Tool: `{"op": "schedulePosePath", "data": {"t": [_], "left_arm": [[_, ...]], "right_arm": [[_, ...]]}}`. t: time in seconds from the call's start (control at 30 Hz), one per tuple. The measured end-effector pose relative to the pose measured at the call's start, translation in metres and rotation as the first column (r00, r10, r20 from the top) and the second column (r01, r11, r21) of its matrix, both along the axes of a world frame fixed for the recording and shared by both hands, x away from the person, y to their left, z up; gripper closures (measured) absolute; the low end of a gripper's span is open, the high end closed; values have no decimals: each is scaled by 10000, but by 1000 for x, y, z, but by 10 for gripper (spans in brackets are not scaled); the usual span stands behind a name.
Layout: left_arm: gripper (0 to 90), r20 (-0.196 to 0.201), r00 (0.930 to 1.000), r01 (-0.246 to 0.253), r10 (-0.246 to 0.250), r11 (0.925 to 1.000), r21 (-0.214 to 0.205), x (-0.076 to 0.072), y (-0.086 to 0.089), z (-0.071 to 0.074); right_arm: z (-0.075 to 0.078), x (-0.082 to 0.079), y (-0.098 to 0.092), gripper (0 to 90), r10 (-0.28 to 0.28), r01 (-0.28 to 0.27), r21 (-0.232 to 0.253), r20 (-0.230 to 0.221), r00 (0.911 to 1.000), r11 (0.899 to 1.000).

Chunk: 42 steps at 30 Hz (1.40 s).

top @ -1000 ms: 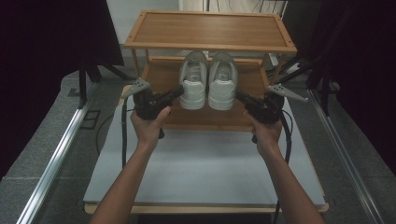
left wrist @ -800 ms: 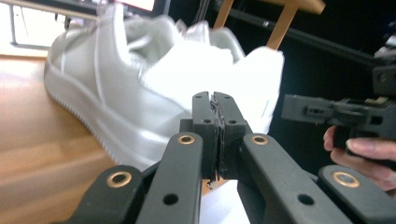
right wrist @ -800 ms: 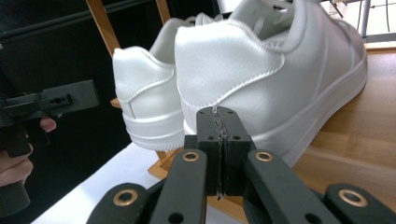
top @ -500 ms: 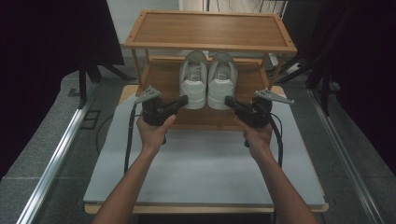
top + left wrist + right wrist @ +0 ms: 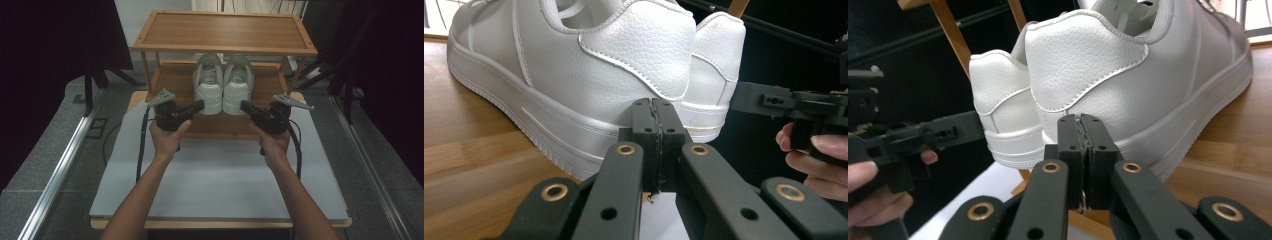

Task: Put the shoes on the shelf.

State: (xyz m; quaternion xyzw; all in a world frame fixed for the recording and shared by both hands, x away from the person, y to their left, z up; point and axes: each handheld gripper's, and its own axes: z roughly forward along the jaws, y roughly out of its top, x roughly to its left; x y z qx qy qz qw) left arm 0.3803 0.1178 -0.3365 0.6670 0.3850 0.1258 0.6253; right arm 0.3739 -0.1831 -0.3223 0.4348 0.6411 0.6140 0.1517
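Two white sneakers, the left one (image 5: 208, 84) and the right one (image 5: 238, 84), stand side by side on the lower shelf of a wooden rack (image 5: 175, 80), heels toward me. My left gripper (image 5: 201, 104) is shut and empty, its tips close behind the left sneaker's heel (image 5: 624, 75). My right gripper (image 5: 243, 105) is shut and empty too, its tips just behind the right sneaker's heel (image 5: 1108, 80). In each gripper view the jaws press together (image 5: 655, 107) (image 5: 1080, 125), and the other gripper shows off to the side.
The rack's top shelf (image 5: 225, 31) hangs above the sneakers. The rack stands at the far end of a grey table top (image 5: 215, 185). Metal rails (image 5: 60, 170) run along the floor on both sides, and dark stands flank the rack.
Both hands have drawn inward and a little lower, bringing the gripper tips close behind the sneakers' heels. The sneakers have not moved.
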Motion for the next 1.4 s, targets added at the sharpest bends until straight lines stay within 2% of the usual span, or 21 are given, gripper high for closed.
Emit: {"op": "schedulePosePath", "data": {"t": [0.1,0.33,0.53,0.67,1.07,1.17,1.27,1.4], "left_arm": [[900,-131,9998,142,-144,9998,-149,2,3,-1],[897,-175,9997,151,-157,9993,-347,1,3,-4],[884,-288,9993,236,-251,9984,-515,2,3,-4],[883,-206,9994,262,-271,9987,-430,2,3,-4],[897,-297,9991,280,-296,9983,-509,3,4,-5],[855,-189,9997,169,-175,9993,-329,-1,1,-3],[762,-76,10000,-63,61,9998,-186,-6,0,-1],[666,-66,10000,49,-52,9991,-410,-15,5,-2]], "right_arm": [[-1,1,1,861,27,-24,280,-105,9999,9996],[-4,-1,0,813,176,-171,523,-96,9998,9985],[-3,-3,3,733,193,-194,372,27,9998,9991],[-2,-5,3,690,221,-223,228,100,9997,9995],[-3,-13,-3,663,282,-290,367,228,9993,9989],[-3,-15,-3,659,346,-357,365,296,9990,9987],[-3,-19,-3,645,390,-390,-2,445,9982,9992],[-2,-27,-6,615,364,-338,-344,771,9964,9988]]}}
